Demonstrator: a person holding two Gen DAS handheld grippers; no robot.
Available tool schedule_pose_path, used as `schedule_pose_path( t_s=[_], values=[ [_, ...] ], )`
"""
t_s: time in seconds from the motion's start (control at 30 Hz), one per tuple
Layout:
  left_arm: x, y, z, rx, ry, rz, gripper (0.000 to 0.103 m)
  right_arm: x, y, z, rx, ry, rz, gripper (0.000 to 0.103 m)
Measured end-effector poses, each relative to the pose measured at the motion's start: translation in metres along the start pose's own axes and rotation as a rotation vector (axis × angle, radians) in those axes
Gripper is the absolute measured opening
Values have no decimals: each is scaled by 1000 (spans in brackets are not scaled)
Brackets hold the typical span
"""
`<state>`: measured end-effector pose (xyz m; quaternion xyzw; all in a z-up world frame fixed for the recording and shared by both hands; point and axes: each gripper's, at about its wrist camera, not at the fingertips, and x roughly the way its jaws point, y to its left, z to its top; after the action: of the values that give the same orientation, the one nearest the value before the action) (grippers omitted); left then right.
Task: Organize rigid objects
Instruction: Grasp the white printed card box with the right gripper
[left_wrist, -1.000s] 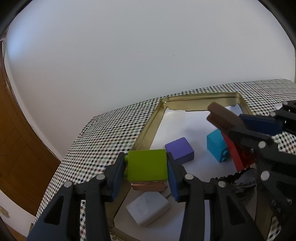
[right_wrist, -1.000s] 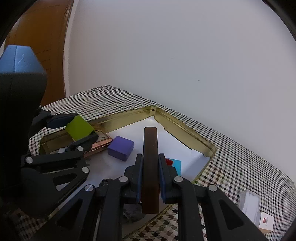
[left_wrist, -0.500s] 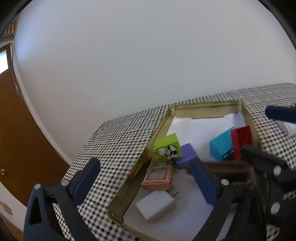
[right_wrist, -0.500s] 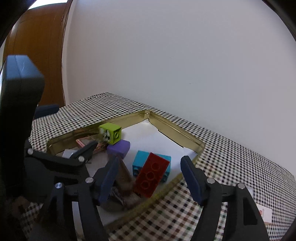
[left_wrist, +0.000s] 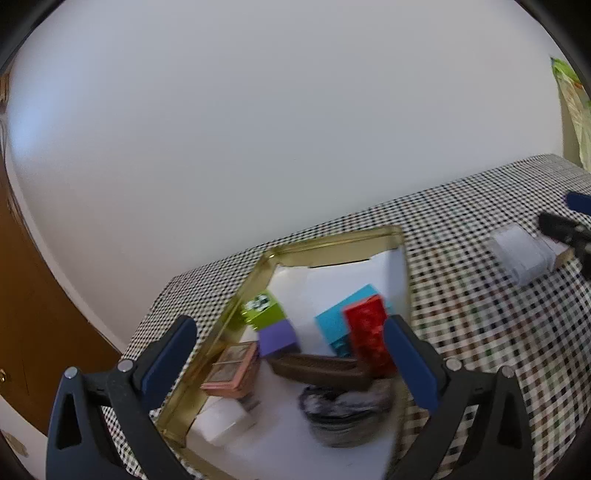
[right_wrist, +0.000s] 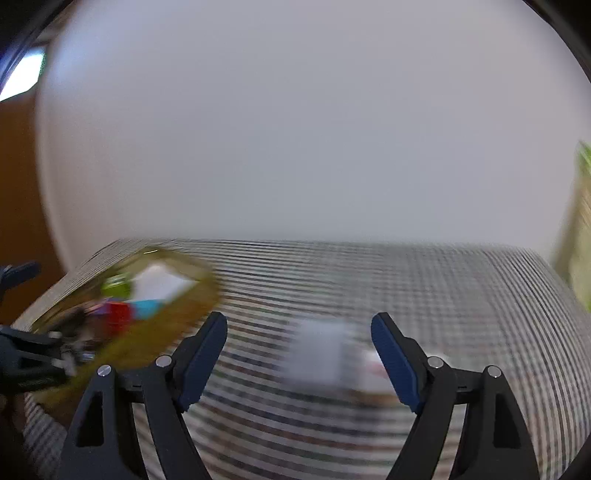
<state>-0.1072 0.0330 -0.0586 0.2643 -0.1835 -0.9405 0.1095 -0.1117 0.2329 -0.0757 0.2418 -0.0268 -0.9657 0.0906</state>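
Both your claws were spread wide and carried nothing. Left claw (left_wrist: 291, 362) hung over the near end of the gold tray (left_wrist: 236, 314); right claw (right_wrist: 299, 354) was aimed away from the tray, at a white box (right_wrist: 317, 354) lying on the checked table (right_wrist: 443, 295).

Sorted pieces sat in the tray on its white paper liner:
- green cube (left_wrist: 264, 312) against the left rim, purple block (left_wrist: 279, 338) touching it on the near side
- cyan brick (left_wrist: 334, 323) with the red brick (left_wrist: 369, 339) standing against it
- brown bar (left_wrist: 321, 367) lying flat across the front of the bricks
- pink framed piece (left_wrist: 231, 371) and a white block (left_wrist: 221, 424) along the left wall
- a dark grey lump (left_wrist: 343, 413) nearest you

Judgement: pieces were packed toward the near half so the far half stayed free for what remained. The white box, well apart from the tray on the right, looked like your right claw's next pick; the jaw spread seemed ample for it.

Hard to read:
- Right wrist view was heavily smeared; the box was only a pale patch, and something pale with red just right of it could not be identified.
- The grey lump's make was unclear.
- The tray's near edge was cut off behind the left claw's frame.
- In the left view the right claw showed only as a dark tip at the frame edge.
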Motion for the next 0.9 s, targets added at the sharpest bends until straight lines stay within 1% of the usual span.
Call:
schedule_pose_path(
  t_s=[0.03,0.1,0.13,0.17,0.2,0.23,0.27,0.33,0.43,0.47,0.5,0.57,0.63,0.7,0.77,0.9],
  values=[
    [-1,-4,2,1,-3,0,102,-10,-22,-2,76,-11,-31,82],
    [-1,-10,8,-5,-8,-9,102,-39,-58,0,179,-122,-65,84],
    [-2,-14,11,-9,-15,-17,102,-55,-75,0,234,-189,-79,88],
    [-4,-18,14,-8,-23,-22,102,-66,-86,0,279,-230,-85,92],
    [-6,-22,17,-3,-28,-25,102,-77,-98,1,323,-269,-97,92],
    [-8,-27,20,5,-34,-31,102,-85,-104,3,332,-291,-111,92],
    [-9,-30,22,8,-38,-38,102,-91,-109,8,333,-313,-145,94],
    [-9,-39,28,21,-38,-60,102,-91,-108,19,299,-314,-185,98],
    [-5,-52,36,29,-32,-86,102,-74,-103,42,217,-246,-222,98],
    [-3,-56,39,29,-20,-105,102,-60,-98,51,178,-193,-257,98],
    [1,-62,42,29,-9,-125,102,-47,-93,56,147,-152,-274,98],
    [6,-71,45,33,4,-145,102,-24,-83,59,97,-79,-257,98],
    [13,-83,50,38,29,-161,102,-6,-71,56,38,2,-233,98],
    [21,-93,55,43,38,-161,102,12,-59,44,-9,76,-208,98],
    [25,-100,58,52,38,-159,102,18,-55,33,-34,129,-189,98],
    [33,-104,59,43,46,-146,102,25,-43,18,-68,201,-180,98]
  ],
)
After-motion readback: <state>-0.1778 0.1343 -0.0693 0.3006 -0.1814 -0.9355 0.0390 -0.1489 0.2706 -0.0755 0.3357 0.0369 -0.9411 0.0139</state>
